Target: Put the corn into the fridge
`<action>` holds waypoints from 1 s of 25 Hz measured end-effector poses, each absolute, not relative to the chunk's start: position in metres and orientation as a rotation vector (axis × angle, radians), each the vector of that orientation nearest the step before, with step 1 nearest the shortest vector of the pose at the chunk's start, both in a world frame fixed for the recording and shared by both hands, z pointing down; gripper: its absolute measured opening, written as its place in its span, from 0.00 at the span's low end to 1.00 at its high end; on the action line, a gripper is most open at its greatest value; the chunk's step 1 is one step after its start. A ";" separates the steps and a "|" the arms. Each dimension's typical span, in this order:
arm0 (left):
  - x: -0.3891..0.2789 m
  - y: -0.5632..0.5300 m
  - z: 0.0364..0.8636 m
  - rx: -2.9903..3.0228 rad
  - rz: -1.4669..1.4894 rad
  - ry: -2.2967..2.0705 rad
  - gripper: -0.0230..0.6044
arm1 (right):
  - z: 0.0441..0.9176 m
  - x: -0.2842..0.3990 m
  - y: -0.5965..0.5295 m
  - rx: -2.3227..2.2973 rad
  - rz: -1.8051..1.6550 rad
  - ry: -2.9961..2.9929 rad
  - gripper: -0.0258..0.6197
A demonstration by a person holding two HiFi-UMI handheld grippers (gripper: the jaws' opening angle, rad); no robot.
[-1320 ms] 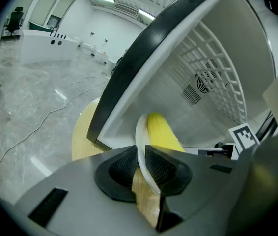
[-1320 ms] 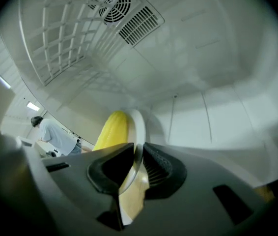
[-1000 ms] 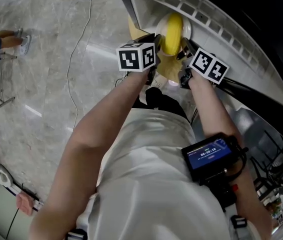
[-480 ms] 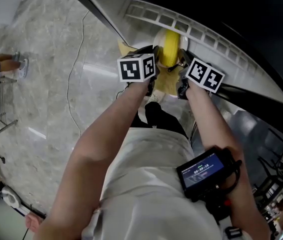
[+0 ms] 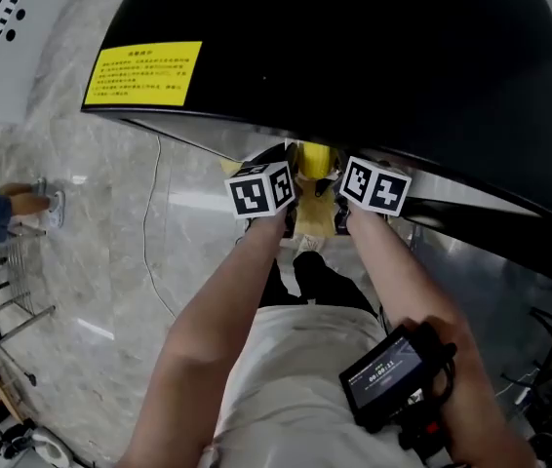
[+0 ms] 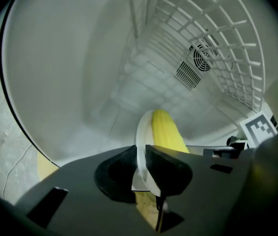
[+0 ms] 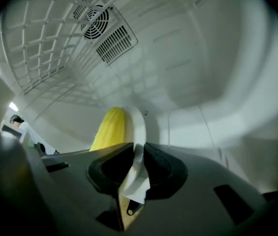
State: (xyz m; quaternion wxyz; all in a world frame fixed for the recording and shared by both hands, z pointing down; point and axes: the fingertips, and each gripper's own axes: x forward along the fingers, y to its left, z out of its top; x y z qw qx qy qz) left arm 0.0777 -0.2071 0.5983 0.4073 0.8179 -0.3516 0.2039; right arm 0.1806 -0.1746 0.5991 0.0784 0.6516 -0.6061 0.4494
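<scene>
White plastic is sitting between both pairs of pads. My left gripper (image 6: 144, 157) is closing its jaws on one edge of the thin white round plate (image 6: 141, 129), and my right gripper (image 7: 138, 157) is pinching the opposite edge the same way, so neither is empty. I am holding it from two sides because the smooth yellow cob of corn (image 6: 166, 132) is lying loose on top. A single grip would, I judge, let the plate tip and the cob roll off.

The corn is lying between the two grippers, pointing away from me into the white-walled fridge (image 6: 65, 77). The plate is hanging in the air above the bare white lining, and I am not seeing it touching anything, so I reckon the setting-down is not yet done.

Further in, a white wire basket (image 7: 38, 43) is standing against the side wall, and I am seeing nothing in it. A round fan grille (image 7: 99, 19) is showing on the back wall. From the head view, the fridge's glossy black door (image 5: 374, 66) with its yellow label (image 5: 142, 72) is hanging over both grippers.
</scene>
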 end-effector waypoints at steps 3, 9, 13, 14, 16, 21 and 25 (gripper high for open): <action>0.084 -0.207 0.597 2.088 0.525 -0.915 0.13 | 0.597 0.186 -0.173 1.996 1.325 -1.778 0.11; 0.092 -0.208 0.598 2.131 0.564 -0.929 0.13 | 0.598 0.191 -0.173 2.037 1.280 -1.740 0.12; 0.097 -0.213 0.597 2.143 0.569 -0.936 0.13 | 0.595 0.196 -0.179 2.064 1.231 -1.731 0.12; 0.098 -0.213 0.597 2.140 0.570 -0.939 0.13 | 0.595 0.197 -0.180 2.067 1.228 -1.726 0.12; 0.099 -0.214 0.600 2.132 0.581 -0.940 0.13 | 0.597 0.197 -0.181 2.058 1.235 -1.721 0.12; 0.100 -0.216 0.603 2.121 0.616 -0.931 0.13 | 0.599 0.204 -0.190 2.037 1.169 -1.734 0.13; 0.104 -0.219 0.603 2.118 0.617 -0.909 0.13 | 0.593 0.239 -0.204 2.094 0.864 -1.725 0.13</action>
